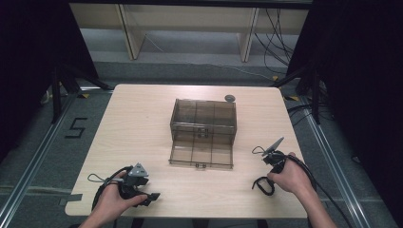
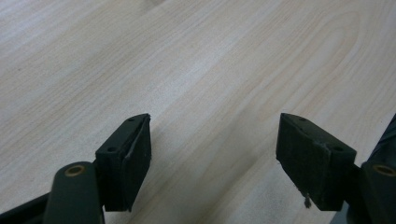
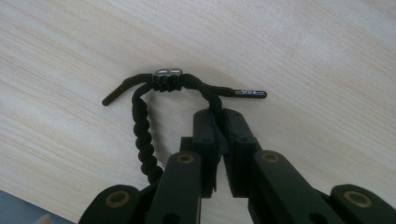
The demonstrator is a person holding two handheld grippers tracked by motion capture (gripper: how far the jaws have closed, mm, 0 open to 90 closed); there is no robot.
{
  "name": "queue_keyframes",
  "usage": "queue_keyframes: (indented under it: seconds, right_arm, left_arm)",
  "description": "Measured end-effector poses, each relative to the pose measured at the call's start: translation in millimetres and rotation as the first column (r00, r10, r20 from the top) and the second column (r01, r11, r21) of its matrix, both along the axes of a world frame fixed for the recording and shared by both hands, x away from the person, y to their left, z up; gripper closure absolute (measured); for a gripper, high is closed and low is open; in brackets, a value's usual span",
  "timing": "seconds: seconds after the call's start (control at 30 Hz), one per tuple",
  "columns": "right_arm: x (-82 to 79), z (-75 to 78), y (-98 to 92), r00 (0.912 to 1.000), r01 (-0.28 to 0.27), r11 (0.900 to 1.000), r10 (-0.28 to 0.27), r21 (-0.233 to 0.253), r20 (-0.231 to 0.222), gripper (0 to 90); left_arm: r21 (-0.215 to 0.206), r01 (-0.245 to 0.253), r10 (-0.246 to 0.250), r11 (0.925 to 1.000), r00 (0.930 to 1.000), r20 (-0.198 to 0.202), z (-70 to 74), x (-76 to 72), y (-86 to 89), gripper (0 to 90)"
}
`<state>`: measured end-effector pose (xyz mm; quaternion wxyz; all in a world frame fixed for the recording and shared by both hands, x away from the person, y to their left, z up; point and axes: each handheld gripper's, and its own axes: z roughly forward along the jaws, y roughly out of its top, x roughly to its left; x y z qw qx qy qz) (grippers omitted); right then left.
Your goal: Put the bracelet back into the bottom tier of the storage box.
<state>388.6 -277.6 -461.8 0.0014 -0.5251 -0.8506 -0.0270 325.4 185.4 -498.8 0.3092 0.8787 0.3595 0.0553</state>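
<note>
A black braided cord [image 3: 142, 140] with a small metal-topped clasp [image 3: 168, 78] and two loose ends lies on the wooden table. My right gripper [image 3: 222, 115] is shut on one strand of it just below the clasp. In the high view the cord [image 1: 261, 186] forms a loop under my right gripper [image 1: 269, 178] near the table's front right. My left gripper [image 1: 149, 197] rests at the front left, and its jaws [image 2: 215, 122] stand wide open over bare wood.
A clear brown compartment box [image 1: 204, 116] stands open mid-table, its lid [image 1: 202, 152] folded flat toward me. A small dark round object [image 1: 230, 98] lies behind it near the far edge. The table [image 1: 138, 128] ends close in front of both hands.
</note>
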Motion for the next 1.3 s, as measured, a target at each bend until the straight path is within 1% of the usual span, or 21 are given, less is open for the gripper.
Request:
queue_keyframes:
  seconds: [0.13, 0.17, 0.2, 0.23, 0.3, 0.37, 0.4, 0.43, 0.47, 0.5, 0.53, 0.8, 0.87, 0.9, 0.93, 1.1, 1.13, 1.17, 1.23, 1.27, 1.3]
  right_arm:
    - [-1.3, 2.8, 1.6, 0.9994, 0.033, 0.999, -0.033, -0.011, -0.009, 84.9]
    - [-2.1, 3.3, 2.3, 0.9987, 0.049, 0.999, -0.049, 0.008, -0.014, 84.9]
    - [-1.1, 4.5, 0.4, 0.9994, 0.030, 0.999, -0.030, 0.014, -0.017, 84.9]
    - [-2.6, 6.0, 2.3, 0.9994, 0.035, 0.999, -0.035, 0.003, 0.001, 84.9]
    - [-3.4, 10.0, 3.7, 0.9989, 0.048, 0.999, -0.048, 0.011, -0.001, 84.9]
    - [-4.0, 12.8, 4.7, 0.9988, 0.046, 0.999, -0.046, 0.014, 0.019, 84.9]
    - [-3.5, 14.5, 5.1, 0.9990, 0.044, 0.999, -0.044, 0.015, 0.008, 84.9]
    - [-4.3, 14.9, 6.1, 0.9984, 0.051, 0.999, -0.051, 0.009, 0.024, 84.9]
    - [-3.8, 16.3, 6.1, 0.9989, 0.044, 0.999, -0.045, 0.012, 0.017, 84.9]
    - [-3.2, 15.9, 5.4, 0.9990, 0.028, 0.999, -0.029, 0.016, 0.033, 84.9]
    - [-4.0, 17.4, 6.8, 0.9984, 0.049, 0.999, -0.050, 0.008, 0.027, 84.9]
    - [-2.9, 23.0, 5.2, 0.9968, 0.073, 0.997, -0.074, 0.027, 0.031, 84.9]
    - [-2.2, 25.9, 4.7, 0.9974, 0.071, 0.997, -0.071, 0.018, 0.015, 84.9]
    - [-2.7, 25.6, 5.0, 0.9964, 0.078, 0.997, -0.079, 0.027, 0.031, 84.9]
    - [-2.6, 26.9, 5.4, 0.9962, 0.082, 0.996, -0.083, 0.035, 0.027, 84.9]
    - [0.5, 31.5, 7.5, 0.9959, 0.081, 0.996, -0.083, 0.045, 0.036, 85.0]
    - [1.4, 33.2, 8.3, 0.9963, 0.081, 0.996, -0.082, 0.040, 0.028, 84.9]
    - [1.8, 33.8, 9.2, 0.9961, 0.081, 0.996, -0.082, 0.045, 0.032, 85.0]
    - [2.7, 37.5, 10.9, 0.9965, 0.078, 0.996, -0.079, 0.044, 0.026, 84.9]
    - [2.4, 37.5, 12.1, 0.9953, 0.083, 0.995, -0.085, 0.052, 0.046, 84.9]
    - [3.5, 39.0, 12.2, 0.9962, 0.074, 0.996, -0.076, 0.053, 0.042, 84.9]
  left_arm:
    - [-0.007, -0.005, 0.005, 1.0000, 1.0000, -0.005, 0.3, -0.5, 0.3, 26.7]
    - [-0.007, -0.005, 0.005, 1.0000, 1.0000, -0.004, 0.4, -0.5, 0.5, 26.7]
    - [-0.015, -0.012, 0.012, 0.9998, 0.9999, -0.003, 0.0, -0.8, 0.0, 26.7]
    - [-0.015, -0.013, 0.013, 0.9998, 0.9999, -0.003, 0.0, -0.8, 0.1, 26.7]
    - [-0.018, -0.014, 0.014, 0.9997, 0.9999, -0.007, 0.1, -0.7, 0.2, 26.7]
    - [-0.009, -0.005, 0.005, 0.9999, 0.9998, -0.018, 0.7, 0.4, 1.6, 26.7]
    - [-0.004, -0.011, 0.011, 0.9999, 0.9999, -0.006, 0.8, 0.3, 1.8, 26.7]
    - [0.000, -0.009, 0.009, 1.0000, 1.0000, -0.003, 0.8, 0.6, 2.1, 26.7]
    - [-0.002, -0.010, 0.010, 0.9999, 0.9999, -0.003, 0.8, 0.4, 2.2, 26.7]
    - [-0.005, -0.014, 0.014, 0.9999, 0.9999, 0.004, 0.5, 0.0, 2.0, 26.7]
    - [0.001, -0.018, 0.018, 0.9998, 0.9998, 0.000, 1.2, -0.4, 2.1, 26.7]
    - [0.012, -0.014, 0.014, 0.9998, 0.9999, -0.001, 0.8, 0.2, 2.2, 26.7]
    - [0.010, -0.020, 0.020, 0.9998, 0.9998, 0.000, 0.6, -0.1, 2.2, 26.7]
    - [0.007, -0.020, 0.020, 0.9998, 0.9998, 0.003, 0.7, -0.5, 2.1, 26.7]
    - [0.007, -0.020, 0.020, 0.9998, 0.9998, 0.003, 0.8, -0.4, 2.1, 26.7]
    - [0.001, -0.018, 0.018, 0.9998, 0.9998, 0.006, 0.2, -0.4, 1.9, 26.7]
    - [-0.004, -0.011, 0.011, 0.9999, 0.9999, 0.005, 0.2, -0.5, 1.9, 26.7]
    - [-0.006, -0.011, 0.011, 0.9999, 0.9999, -0.004, 0.1, -0.7, 1.8, 26.7]
    - [0.005, -0.007, 0.007, 1.0000, 1.0000, -0.003, 1.2, -1.0, 1.8, 26.7]
    - [0.014, 0.003, -0.003, 0.9999, 1.0000, 0.005, 1.8, -0.8, 2.4, 26.7]
    - [0.011, 0.000, 0.000, 0.9999, 1.0000, 0.005, 1.5, -1.0, 2.2, 26.7]
